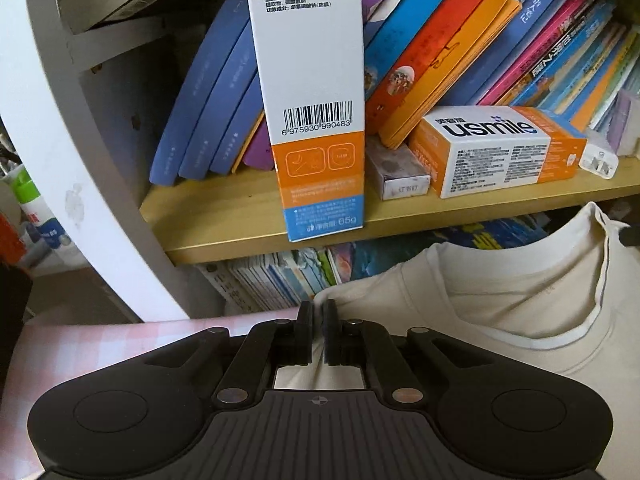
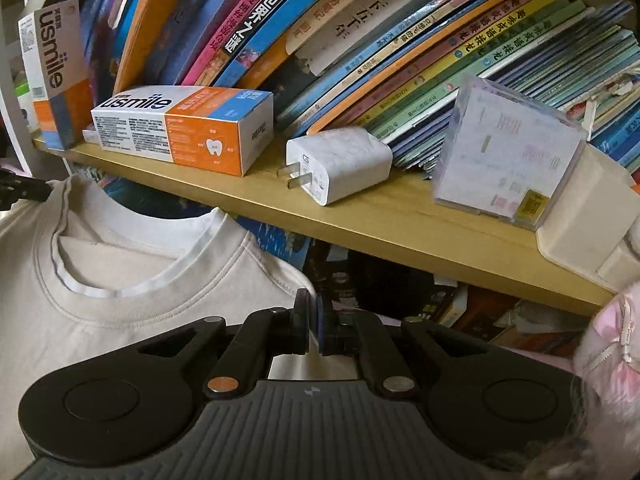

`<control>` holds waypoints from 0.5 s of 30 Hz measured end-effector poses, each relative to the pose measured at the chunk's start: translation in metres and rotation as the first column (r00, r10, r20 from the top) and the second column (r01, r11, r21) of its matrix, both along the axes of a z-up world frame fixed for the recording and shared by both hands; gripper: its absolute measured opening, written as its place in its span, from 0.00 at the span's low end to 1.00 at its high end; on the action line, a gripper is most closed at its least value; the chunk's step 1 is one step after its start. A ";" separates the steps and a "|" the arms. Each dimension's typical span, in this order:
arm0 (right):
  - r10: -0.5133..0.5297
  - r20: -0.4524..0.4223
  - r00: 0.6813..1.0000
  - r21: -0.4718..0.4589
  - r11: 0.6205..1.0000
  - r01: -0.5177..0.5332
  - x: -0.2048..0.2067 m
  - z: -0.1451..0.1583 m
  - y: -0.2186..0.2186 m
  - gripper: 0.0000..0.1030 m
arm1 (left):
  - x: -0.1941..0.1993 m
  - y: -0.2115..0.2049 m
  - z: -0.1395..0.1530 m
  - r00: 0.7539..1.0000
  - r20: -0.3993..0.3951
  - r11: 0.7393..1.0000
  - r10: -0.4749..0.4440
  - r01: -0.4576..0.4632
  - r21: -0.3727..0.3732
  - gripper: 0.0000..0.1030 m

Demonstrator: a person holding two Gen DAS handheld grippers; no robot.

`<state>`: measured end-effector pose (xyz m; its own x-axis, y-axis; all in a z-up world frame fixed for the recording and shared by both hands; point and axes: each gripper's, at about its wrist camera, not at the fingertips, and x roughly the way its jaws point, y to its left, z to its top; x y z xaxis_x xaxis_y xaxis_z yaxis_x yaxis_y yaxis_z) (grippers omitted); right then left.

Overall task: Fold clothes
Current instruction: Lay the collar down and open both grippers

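Left wrist view, nearest first: the left hand-held gripper (image 1: 319, 312) is clamped on the shoulder edge of a cream T-shirt (image 1: 500, 304), cloth bunched between its pads. In the right wrist view the right hand-held gripper (image 2: 313, 308) pinches the other shoulder. The shirt hangs between the 2, collar at 12 o'clock, over a pink checked worktop (image 1: 100, 344). Beyond stands a wooden shelf (image 2: 400, 220) of books (image 2: 360, 40). Folding looks barely begun: no crease is visible, and every fold is left.

A wooden shelf (image 1: 248, 216) carries many leaning books (image 2: 360, 40). Toothpaste boxes (image 1: 496, 148) and a white charger (image 2: 340, 164) lie before them. Light is soft.
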<state>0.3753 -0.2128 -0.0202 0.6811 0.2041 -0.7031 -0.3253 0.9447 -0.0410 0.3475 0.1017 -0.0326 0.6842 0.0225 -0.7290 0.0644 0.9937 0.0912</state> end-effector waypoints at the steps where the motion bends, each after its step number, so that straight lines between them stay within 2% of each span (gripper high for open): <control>1: 0.002 -0.003 1.000 0.005 1.000 -0.002 -0.002 0.001 -0.002 0.10 | -0.004 0.001 0.004 1.000 0.005 1.000 0.006 -0.006 -0.008 0.13; 2: -0.004 0.004 1.000 0.021 1.000 0.004 -0.007 0.006 -0.007 0.18 | -0.011 0.003 0.011 1.000 0.020 1.000 0.010 -0.010 -0.017 0.16; 4: -0.028 0.036 0.999 0.070 0.997 0.025 -0.024 0.019 -0.019 0.25 | -0.036 0.009 0.028 0.997 0.080 0.999 -0.003 0.007 -0.052 0.28; 8: -0.063 0.074 0.995 0.146 0.988 0.052 -0.082 0.042 -0.040 0.28 | -0.106 0.024 0.057 0.984 0.179 0.994 0.008 0.012 -0.109 0.42; 9: -0.073 0.076 0.994 0.159 0.985 0.060 -0.100 0.046 -0.045 0.28 | -0.126 0.027 0.060 0.982 0.190 0.992 0.022 0.003 -0.127 0.48; 11: -0.108 0.061 0.992 0.171 0.981 0.096 -0.138 0.049 -0.055 0.30 | -0.166 0.033 0.066 0.978 0.205 0.987 0.046 -0.012 -0.161 0.53; 15: -0.198 0.019 0.980 0.169 0.967 0.192 -0.219 0.046 -0.064 0.34 | -0.250 0.041 0.064 0.982 0.173 0.980 0.082 -0.048 -0.194 0.64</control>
<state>0.1565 -0.2771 0.0262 0.7432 0.1761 -0.6455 -0.1353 0.9844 0.1128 0.0973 0.1425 0.0313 0.8056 -0.0548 -0.5900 -0.0012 0.9956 -0.0941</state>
